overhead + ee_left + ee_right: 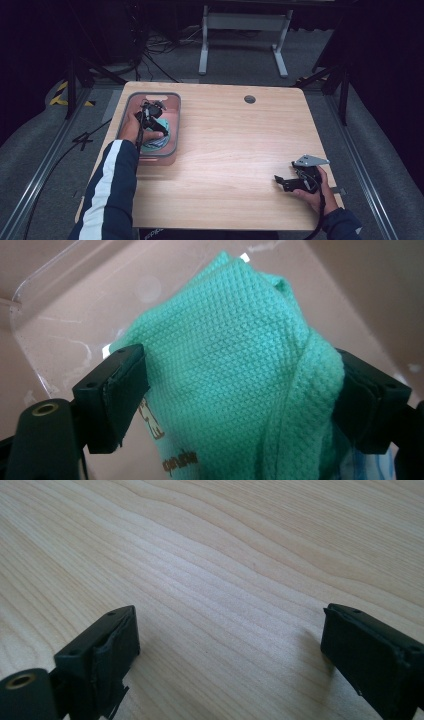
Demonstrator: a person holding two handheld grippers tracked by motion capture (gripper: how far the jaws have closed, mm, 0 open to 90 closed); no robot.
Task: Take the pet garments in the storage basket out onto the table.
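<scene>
High view first: the person's left tool point(150, 112) is down inside a clear pinkish bin point(172, 97) at the far left of the counter point(235, 145), while the right tool point(287, 182) rests low near the counter's right front corner, well apart from everything.

From the left gripper view, a teal waffle-weave cloth point(225, 365) sits between the left tool's point(240, 395) jaws. Both pads look to be pressing into it, so I'd call it gripped, though the jaws stand fairly wide around a bulky fold, not pinched tight. The cloth is still within the bin, whose clear wall rises behind it.

The right gripper view has its right tool point(230, 650) spread wide with bare wood between the jaws, holding nothing.

What worries me from here:
- The hold is on a loose bunch of fabric. If it lifts quickly, the fold may slide out and drop back into the bin.
- Something blue-and-white lies under the cloth at the lower edge; it could get dragged up with it.
- The bin is light-looking and nothing steadies it. A snagged cloth might tip or shift it toward the counter edge.
</scene>
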